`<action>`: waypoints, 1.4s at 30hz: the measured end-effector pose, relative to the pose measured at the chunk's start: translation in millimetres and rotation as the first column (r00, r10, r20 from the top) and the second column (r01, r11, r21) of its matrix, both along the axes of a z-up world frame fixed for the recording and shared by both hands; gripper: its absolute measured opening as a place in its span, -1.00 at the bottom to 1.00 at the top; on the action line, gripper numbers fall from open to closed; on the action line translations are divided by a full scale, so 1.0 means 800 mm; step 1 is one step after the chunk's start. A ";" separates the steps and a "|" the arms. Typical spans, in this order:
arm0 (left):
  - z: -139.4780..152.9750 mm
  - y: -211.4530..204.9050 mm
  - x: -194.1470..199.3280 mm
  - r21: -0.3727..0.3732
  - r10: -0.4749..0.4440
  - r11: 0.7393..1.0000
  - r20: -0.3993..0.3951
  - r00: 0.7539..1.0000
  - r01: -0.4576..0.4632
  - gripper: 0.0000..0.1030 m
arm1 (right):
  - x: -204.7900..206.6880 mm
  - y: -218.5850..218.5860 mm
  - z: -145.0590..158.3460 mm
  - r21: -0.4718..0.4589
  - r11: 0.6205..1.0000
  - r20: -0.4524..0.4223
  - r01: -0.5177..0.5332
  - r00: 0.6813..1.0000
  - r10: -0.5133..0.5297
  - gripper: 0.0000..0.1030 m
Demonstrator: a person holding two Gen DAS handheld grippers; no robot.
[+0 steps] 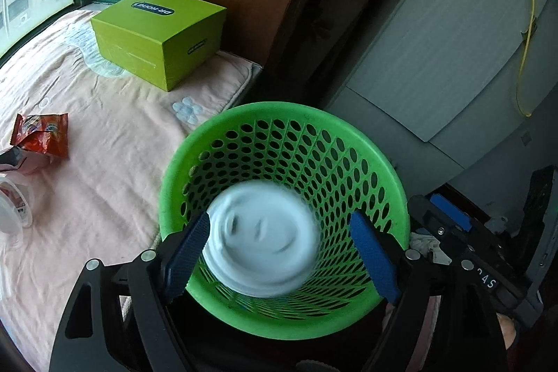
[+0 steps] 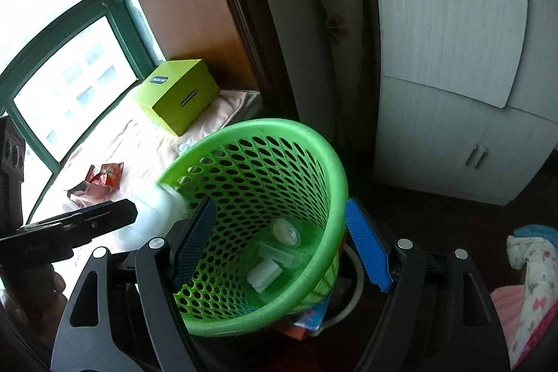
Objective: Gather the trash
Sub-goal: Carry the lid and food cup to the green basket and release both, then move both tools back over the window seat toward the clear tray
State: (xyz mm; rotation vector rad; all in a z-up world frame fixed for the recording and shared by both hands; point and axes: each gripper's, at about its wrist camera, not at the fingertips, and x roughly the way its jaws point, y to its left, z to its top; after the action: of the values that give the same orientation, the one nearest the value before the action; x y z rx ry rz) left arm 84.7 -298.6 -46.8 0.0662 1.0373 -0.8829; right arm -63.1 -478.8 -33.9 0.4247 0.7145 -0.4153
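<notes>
The left claw [image 1: 282, 253], wide open, has a blurred white lid [image 1: 261, 239] between its fingers above the green basket [image 1: 390, 197], whose rim sits between the right claw's [image 2: 282, 243] spread, unclamped fingers.

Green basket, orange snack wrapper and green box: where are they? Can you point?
green basket [image 2: 334, 169]: right wrist view, on its smooth rim.
orange snack wrapper [image 1: 43, 135]: left wrist view, on the middle of the crumpled foil.
green box [image 1: 153, 13]: left wrist view, on its top lid.
</notes>
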 end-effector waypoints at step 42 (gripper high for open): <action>-0.040 0.367 0.124 0.212 0.813 0.573 -0.026 0.581 -0.792 0.63 | 0.119 0.163 0.005 0.000 0.922 0.004 -0.388 0.922 0.388 0.51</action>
State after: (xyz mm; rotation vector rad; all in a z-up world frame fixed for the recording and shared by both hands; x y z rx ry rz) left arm 183.7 -5.3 -78.5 -0.3087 1.1009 0.0676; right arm 31.9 -348.4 -29.7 0.2742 0.7752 -0.0386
